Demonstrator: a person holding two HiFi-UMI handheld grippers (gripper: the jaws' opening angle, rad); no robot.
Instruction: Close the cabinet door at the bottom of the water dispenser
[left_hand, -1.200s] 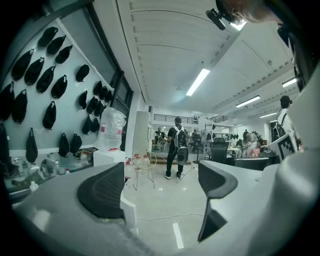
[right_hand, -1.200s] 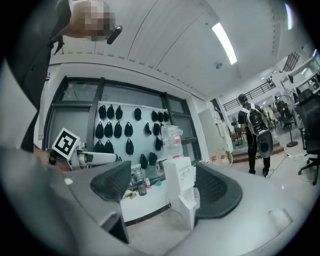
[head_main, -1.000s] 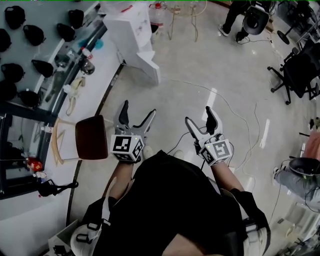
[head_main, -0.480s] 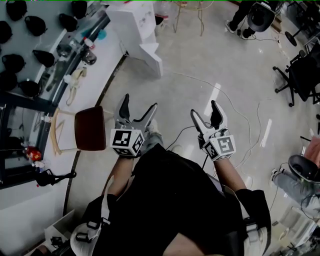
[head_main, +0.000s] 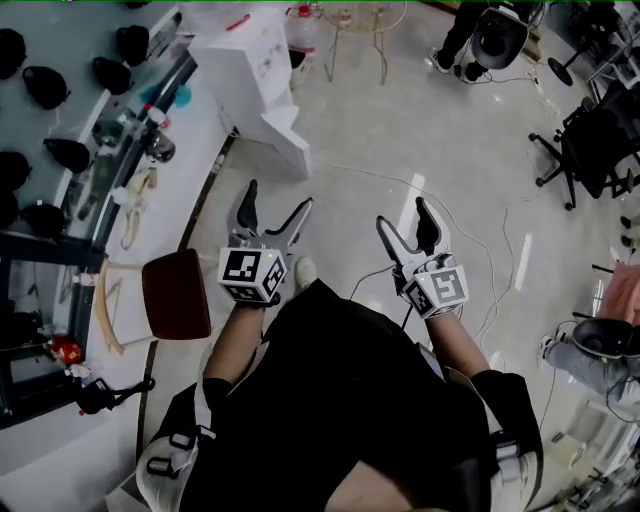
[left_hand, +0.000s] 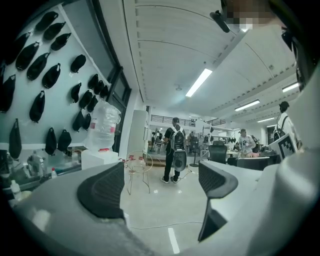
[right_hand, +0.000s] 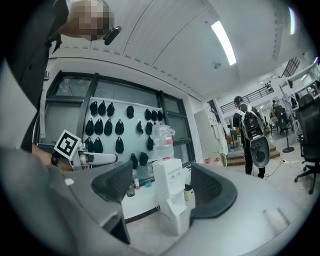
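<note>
The tall white box-shaped water dispenser (head_main: 245, 65), with a clear bottle on top, stands on the floor well apart from both grippers, at about 11 o'clock in the head view. Its white cabinet door (head_main: 288, 135) hangs open at the base, swung out towards 5 o'clock. The left gripper (head_main: 275, 205) is the nearer one, jaws apart and empty, but it aims past the dispenser. The right gripper (head_main: 402, 222), also spread with nothing held, frames the dispenser between its jaws. The door probably needs a push back towards 11 o'clock.
</note>
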